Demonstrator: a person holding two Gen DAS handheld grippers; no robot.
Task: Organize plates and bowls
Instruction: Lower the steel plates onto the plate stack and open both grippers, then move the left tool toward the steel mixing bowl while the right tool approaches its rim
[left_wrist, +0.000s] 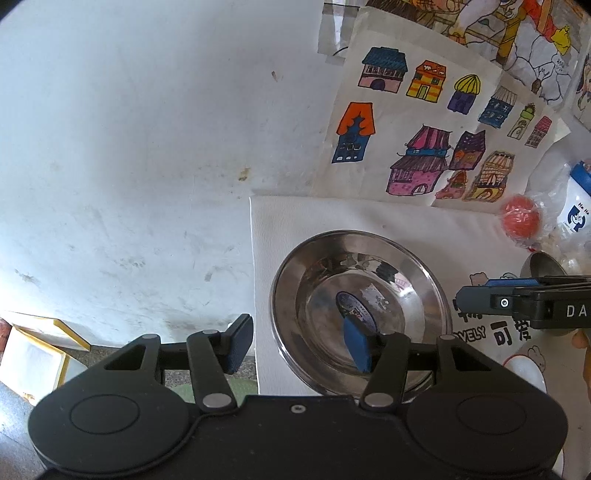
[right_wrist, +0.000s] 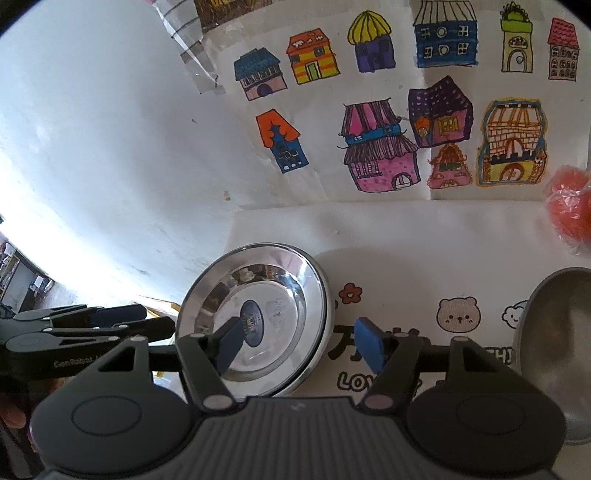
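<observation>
So steel plate (left_wrist: 360, 306) sits at desk's (right_wrist: 424, 236) 9 o'clock edge, both claws, left (left_wrist: 299, 343) and right (right_wrist: 301, 345), open, empty; bowl (right_wrist: 557, 339) at 3 o'clock unsorted.

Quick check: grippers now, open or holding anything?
Left gripper: open, holding nothing, over the plate rim.
Right gripper: open, holding nothing.

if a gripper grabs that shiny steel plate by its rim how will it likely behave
The steel plate looks rigid, so it should hold its shape. Its mirror-polished rim probably makes it slippery for the pads. It seems thin and light, and lying flat on the white mat it would likely slide, not tip, if pushed.
</observation>
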